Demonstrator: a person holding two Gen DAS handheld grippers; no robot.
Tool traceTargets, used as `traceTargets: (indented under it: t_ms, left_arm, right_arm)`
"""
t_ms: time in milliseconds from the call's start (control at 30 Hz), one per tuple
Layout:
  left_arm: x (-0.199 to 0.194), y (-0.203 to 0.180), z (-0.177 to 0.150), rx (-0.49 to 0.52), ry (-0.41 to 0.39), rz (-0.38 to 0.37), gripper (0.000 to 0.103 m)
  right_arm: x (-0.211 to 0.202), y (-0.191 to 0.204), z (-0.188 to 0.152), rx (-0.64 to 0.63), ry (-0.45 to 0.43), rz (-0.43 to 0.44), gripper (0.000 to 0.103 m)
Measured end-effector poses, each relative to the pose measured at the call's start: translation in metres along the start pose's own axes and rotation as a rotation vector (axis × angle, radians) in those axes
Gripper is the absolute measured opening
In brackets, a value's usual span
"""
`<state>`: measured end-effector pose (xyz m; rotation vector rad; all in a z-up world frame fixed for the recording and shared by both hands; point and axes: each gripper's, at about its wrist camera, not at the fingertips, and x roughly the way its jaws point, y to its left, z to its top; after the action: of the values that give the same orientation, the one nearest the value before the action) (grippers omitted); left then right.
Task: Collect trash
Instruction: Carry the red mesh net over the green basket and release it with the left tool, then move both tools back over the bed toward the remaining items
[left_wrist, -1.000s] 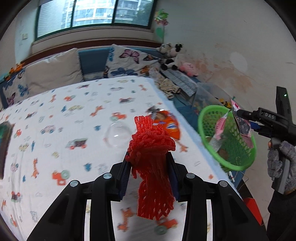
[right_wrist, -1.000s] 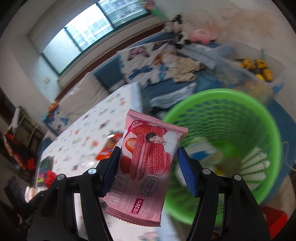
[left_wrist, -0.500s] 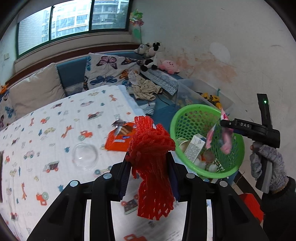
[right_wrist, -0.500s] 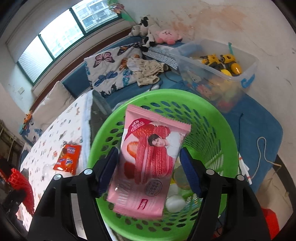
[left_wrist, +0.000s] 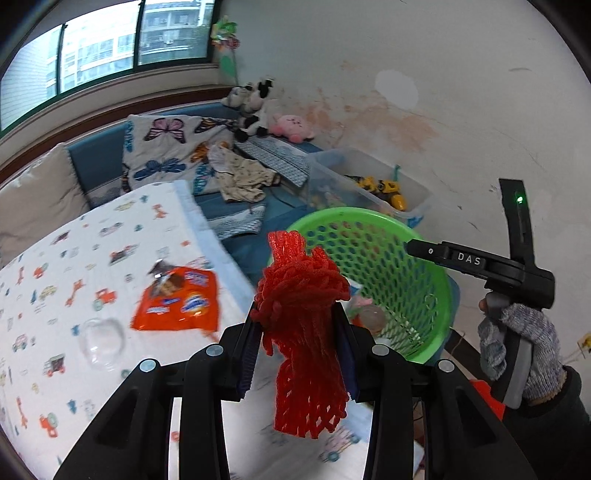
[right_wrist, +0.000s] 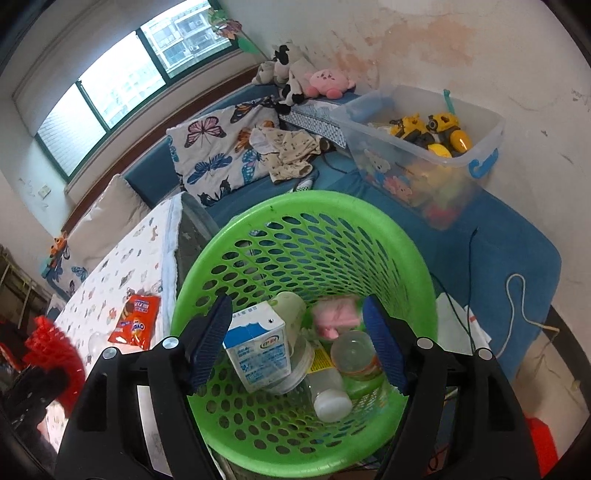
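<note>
A child's room with a stained white wall, a wide window and a blue bench seat heaped with butterfly-print cushions (right_wrist: 221, 147) and soft toys. In front of the bench stands a worktop under a white cloth printed with little cars and animals (left_wrist: 74, 258). Just off the worktop's edge sits a round green perforated plastic basket (right_wrist: 314, 218), the landmark here.

The right gripper (right_wrist: 299, 343) hangs directly above the basket's mouth, jaws spread wide apart with nothing between them. Below, inside the basket, a blurred pink snack wrapper (right_wrist: 336, 317) lies among a blue-and-white milk carton (right_wrist: 258, 350), a clear plastic bottle with a white cap (right_wrist: 330, 395) and a clear round cup (right_wrist: 352, 350).

The left gripper (left_wrist: 299, 347) is beside the basket, over the worktop's edge, its jaws clamped on a bunched red foam fruit net (left_wrist: 303, 325) that stands up above the blue pads and dangles below them.

On the cloth, near the basket, lies an orange snack packet (left_wrist: 177, 299); farther from the basket than the packet rests a clear plastic dome lid (left_wrist: 99, 341). Behind the basket, on the bench, a clear storage tub (right_wrist: 424, 147) holds yellow toy vehicles.
</note>
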<state>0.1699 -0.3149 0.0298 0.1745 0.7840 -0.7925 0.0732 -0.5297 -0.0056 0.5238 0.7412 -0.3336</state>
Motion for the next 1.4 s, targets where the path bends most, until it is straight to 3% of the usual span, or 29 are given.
traceTargets:
  t_ms: [600, 667, 733, 800, 900, 1100, 1400]
  left_arm:
    - [0.078, -0.066, 0.014, 0.044, 0.093, -0.138, 0.037]
    - [0.082, -0.069, 0.014, 0.046, 0.100, -0.148, 0.040]
    - [0.084, -0.071, 0.014, 0.043, 0.096, -0.160, 0.053]
    - [0.084, -0.070, 0.013, 0.038, 0.082, -0.171, 0.059]
    - [0.084, -0.070, 0.011, 0.034, 0.072, -0.188, 0.059]
    - [0.073, -0.059, 0.007, 0.025, 0.060, -0.182, 0.059]
    - [0.037, -0.015, -0.012, -0.008, 0.020, -0.079, 0.059]
  right_arm:
    - [-0.051, -0.022, -0.010, -0.002, -0.090, 0.007, 0.074]
    - [-0.052, -0.023, -0.012, 0.002, -0.093, 0.011, 0.074]
    - [-0.052, -0.025, -0.013, 0.004, -0.093, 0.015, 0.074]
    - [-0.051, -0.026, -0.014, 0.009, -0.091, 0.017, 0.074]
    - [-0.052, -0.028, -0.017, 0.012, -0.088, 0.020, 0.074]
    - [-0.058, -0.024, -0.023, 0.005, -0.090, 0.031, 0.074]
    - [-0.058, 0.003, -0.027, -0.036, -0.082, 0.073, 0.074]
